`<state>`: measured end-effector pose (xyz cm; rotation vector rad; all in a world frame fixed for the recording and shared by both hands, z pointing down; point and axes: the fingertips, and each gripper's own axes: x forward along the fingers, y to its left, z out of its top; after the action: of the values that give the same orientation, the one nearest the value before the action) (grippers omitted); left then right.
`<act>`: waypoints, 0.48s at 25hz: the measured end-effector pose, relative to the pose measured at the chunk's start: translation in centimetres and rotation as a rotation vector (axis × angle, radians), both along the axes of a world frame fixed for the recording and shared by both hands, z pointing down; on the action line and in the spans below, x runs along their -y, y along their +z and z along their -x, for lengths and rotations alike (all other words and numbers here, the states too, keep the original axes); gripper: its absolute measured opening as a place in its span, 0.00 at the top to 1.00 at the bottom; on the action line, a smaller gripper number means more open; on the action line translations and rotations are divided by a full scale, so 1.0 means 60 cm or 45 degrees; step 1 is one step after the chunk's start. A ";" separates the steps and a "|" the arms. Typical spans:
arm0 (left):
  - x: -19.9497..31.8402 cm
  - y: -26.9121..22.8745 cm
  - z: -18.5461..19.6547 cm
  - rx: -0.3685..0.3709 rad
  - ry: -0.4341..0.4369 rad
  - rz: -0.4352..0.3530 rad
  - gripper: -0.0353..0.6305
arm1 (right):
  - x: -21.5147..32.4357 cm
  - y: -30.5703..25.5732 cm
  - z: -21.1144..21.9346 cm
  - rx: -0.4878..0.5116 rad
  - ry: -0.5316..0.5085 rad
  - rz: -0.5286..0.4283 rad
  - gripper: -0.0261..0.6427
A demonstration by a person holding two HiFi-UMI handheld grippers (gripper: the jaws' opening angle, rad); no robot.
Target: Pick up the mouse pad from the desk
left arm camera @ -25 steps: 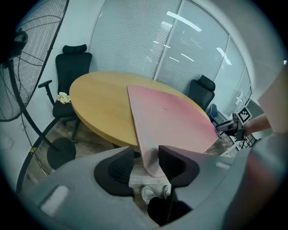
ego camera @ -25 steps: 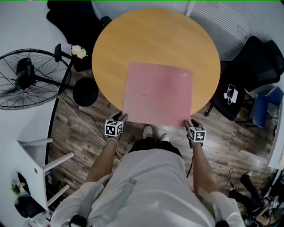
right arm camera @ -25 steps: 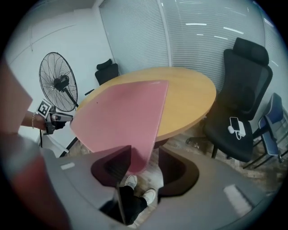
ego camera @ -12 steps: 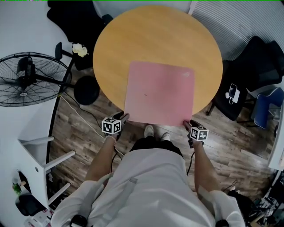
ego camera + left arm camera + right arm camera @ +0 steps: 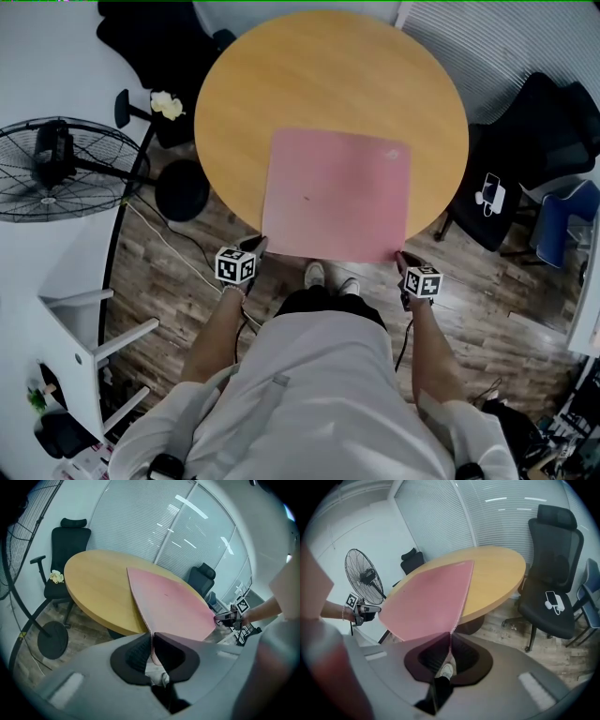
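Note:
A pink square mouse pad (image 5: 337,192) lies on the round wooden desk (image 5: 319,75), its near edge hanging past the desk's rim. My left gripper (image 5: 255,246) is at the pad's near left corner. Its jaws are closing and the corner (image 5: 149,620) sits pinched between the pads. My right gripper (image 5: 401,261) is at the near right corner, also closing, with the pad's edge (image 5: 454,620) clamped between its pads. The left gripper view shows the pad (image 5: 173,602) stretching to the right gripper (image 5: 225,618). The right gripper view shows it (image 5: 426,602) reaching the left gripper (image 5: 370,609).
A standing fan (image 5: 56,169) and its round base (image 5: 181,192) are left of the desk. Black office chairs stand at the right (image 5: 534,141) and the far left (image 5: 159,47); a phone (image 5: 489,195) lies on the right one. A white stool (image 5: 75,347) is at the lower left.
Both grippers stood open around the pad's near corners and have now closed on them. The hands and the pad have hardly shifted.

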<state>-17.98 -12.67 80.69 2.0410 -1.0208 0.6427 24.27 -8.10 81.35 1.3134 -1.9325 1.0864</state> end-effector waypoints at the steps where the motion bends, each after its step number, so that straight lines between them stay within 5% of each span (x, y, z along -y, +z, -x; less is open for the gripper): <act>1: 0.000 -0.002 -0.001 0.003 0.001 -0.005 0.91 | -0.001 -0.002 0.000 0.005 0.005 -0.003 0.93; 12: 0.001 -0.031 -0.003 0.019 -0.011 -0.080 0.92 | 0.002 -0.041 -0.003 0.008 0.015 -0.093 0.93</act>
<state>-17.80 -12.73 78.83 2.0879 -1.0701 0.6293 24.47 -8.20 78.86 1.3634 -1.9883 1.0351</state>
